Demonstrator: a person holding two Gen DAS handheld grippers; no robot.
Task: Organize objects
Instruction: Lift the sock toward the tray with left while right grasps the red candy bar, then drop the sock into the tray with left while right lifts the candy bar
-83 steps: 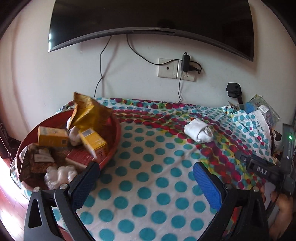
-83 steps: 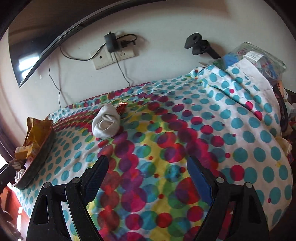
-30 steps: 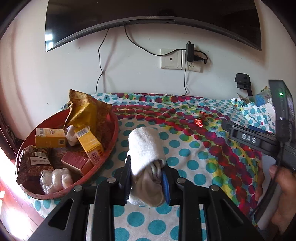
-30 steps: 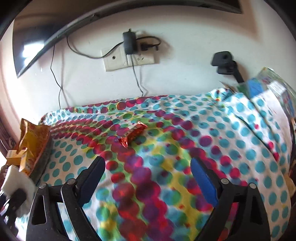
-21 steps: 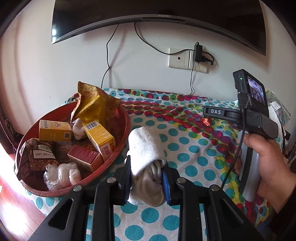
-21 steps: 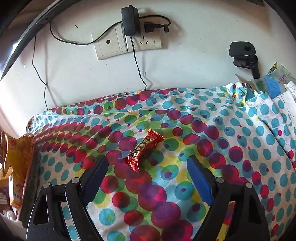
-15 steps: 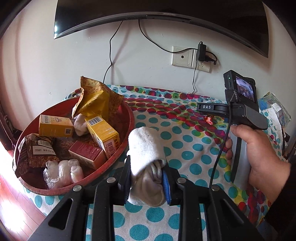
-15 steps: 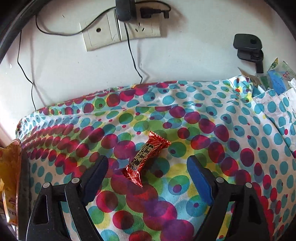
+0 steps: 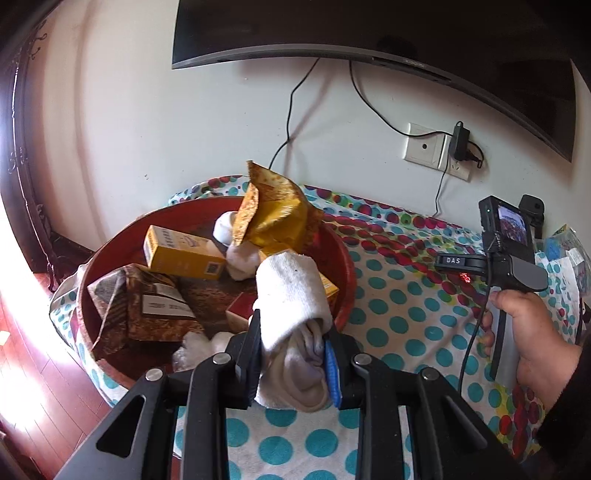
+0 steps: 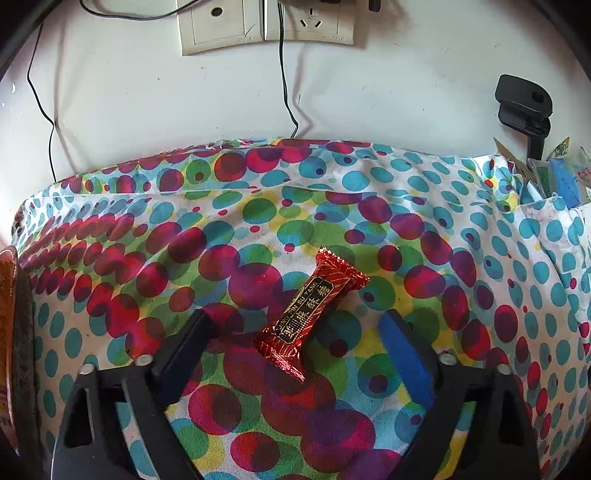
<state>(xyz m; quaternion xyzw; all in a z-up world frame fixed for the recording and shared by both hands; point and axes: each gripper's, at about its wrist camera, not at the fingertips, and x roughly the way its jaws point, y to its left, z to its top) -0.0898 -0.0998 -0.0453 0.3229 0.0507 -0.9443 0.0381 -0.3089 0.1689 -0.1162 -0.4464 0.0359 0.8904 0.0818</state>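
Note:
My left gripper (image 9: 293, 332) is shut on a rolled white sock (image 9: 291, 295), held over the near rim of the red round tray (image 9: 341, 254). The tray holds yellow boxes (image 9: 177, 253), a gold snack bag (image 9: 273, 214), brown packets and another white sock. In the right wrist view a red foil candy (image 10: 308, 314) lies on the polka-dot cloth (image 10: 461, 240) between the fingers of my right gripper (image 10: 295, 328). Its jaws are closing and the pads stand apart from the wrapper. The right gripper (image 9: 467, 275) also shows in the left wrist view, held by a hand (image 9: 532, 328).
A wall with sockets (image 10: 266, 22), a plugged adapter and cables runs behind the table, under a curved TV (image 9: 369, 33). A black clamp (image 10: 524, 103) and plastic packets (image 10: 561, 177) sit at the right edge. A wooden floor (image 9: 33, 387) lies to the left.
The left gripper carried the sock leftward over the tray's rim. The right gripper came down around the red candy and its fingers narrowed.

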